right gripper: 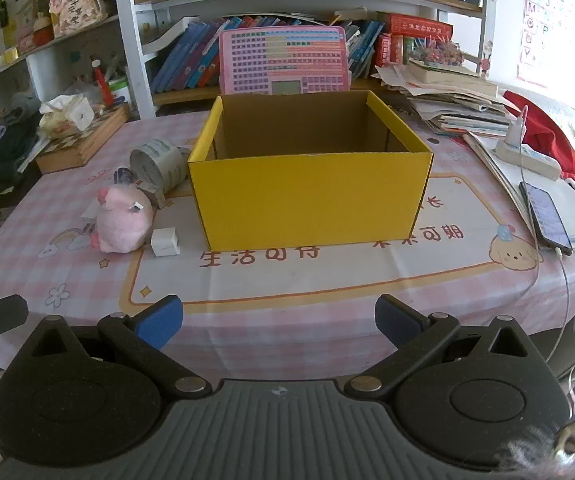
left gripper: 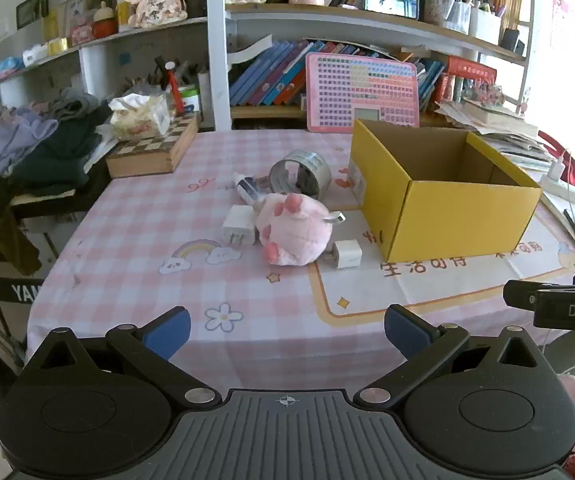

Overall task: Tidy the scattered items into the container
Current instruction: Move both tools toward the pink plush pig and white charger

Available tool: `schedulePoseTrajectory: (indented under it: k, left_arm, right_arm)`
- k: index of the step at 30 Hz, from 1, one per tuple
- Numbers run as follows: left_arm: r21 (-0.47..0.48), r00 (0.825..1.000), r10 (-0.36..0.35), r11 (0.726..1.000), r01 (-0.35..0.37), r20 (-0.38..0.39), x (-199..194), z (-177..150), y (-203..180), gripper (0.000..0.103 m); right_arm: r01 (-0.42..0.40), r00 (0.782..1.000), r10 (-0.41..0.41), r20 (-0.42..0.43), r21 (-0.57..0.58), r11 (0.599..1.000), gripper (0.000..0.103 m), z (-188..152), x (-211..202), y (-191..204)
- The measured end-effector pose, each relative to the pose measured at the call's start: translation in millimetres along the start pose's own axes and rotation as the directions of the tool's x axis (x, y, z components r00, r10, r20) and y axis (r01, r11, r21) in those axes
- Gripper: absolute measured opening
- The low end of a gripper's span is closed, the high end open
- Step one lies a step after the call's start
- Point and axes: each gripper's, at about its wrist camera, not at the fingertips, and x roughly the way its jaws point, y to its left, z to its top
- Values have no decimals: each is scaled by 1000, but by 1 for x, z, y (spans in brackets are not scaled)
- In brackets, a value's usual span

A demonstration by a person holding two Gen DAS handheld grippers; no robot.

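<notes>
Left tongs (left gripper: pixel 287 330): spread wide, nothing between the blue pads (left gripper: pixel 169 330); tilted down toward the tabletop (left gripper: pixel 135 248), hanging over its near edge, well short of the clutter.
Right tongs (right gripper: pixel 278 320): spread wide, empty; tilted down the same way, over the near edge and facing the box (right gripper: pixel 307 196) head-on.
Neighbouring tongs: a black part of the right one shows at the right edge of the left view, and a part of the left one at the left edge of the right view, so the two sit side by side.
Box: yellow cardboard, open at the top, upright on the pink checked cloth; what shows of its inside holds nothing.
Pig (left gripper: pixel 293 230): pink plush on its side, left of the box and apart from it.
Large plug (left gripper: pixel 237 226): white, touching the pig's left side in the left view.
Small plug (left gripper: pixel 347 254): white cube just beside the pig, between it and the box's near corner.
Tape roll (left gripper: pixel 301 176): on its side behind the pig, near the box's left wall.
Tube (left gripper: pixel 247 190): small, lying left of the tape roll; details too small to tell.
Phone (right gripper: pixel 547 220): on papers right of the box, cable attached.
</notes>
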Motion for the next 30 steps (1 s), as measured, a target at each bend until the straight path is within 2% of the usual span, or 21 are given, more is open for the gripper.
schedulePoseTrajectory:
  k: [9, 21, 30]
  left_arm:
    - [4, 1000, -1, 1000, 1, -8, 2, 0, 0, 103]
    - [-4, 999, -44, 999, 44, -13, 2, 0, 5, 103]
    - [10, 999, -36, 999, 36, -2, 1, -2, 5, 103]
  right_arm:
    - [0, 1000, 0, 0, -8, 1000, 103, 0, 0, 2]
    - [-8, 1000, 8, -8, -22, 1000, 103, 1, 2, 7]
    - [-22, 1000, 21, -18, -37, 999, 103, 0, 3, 12]
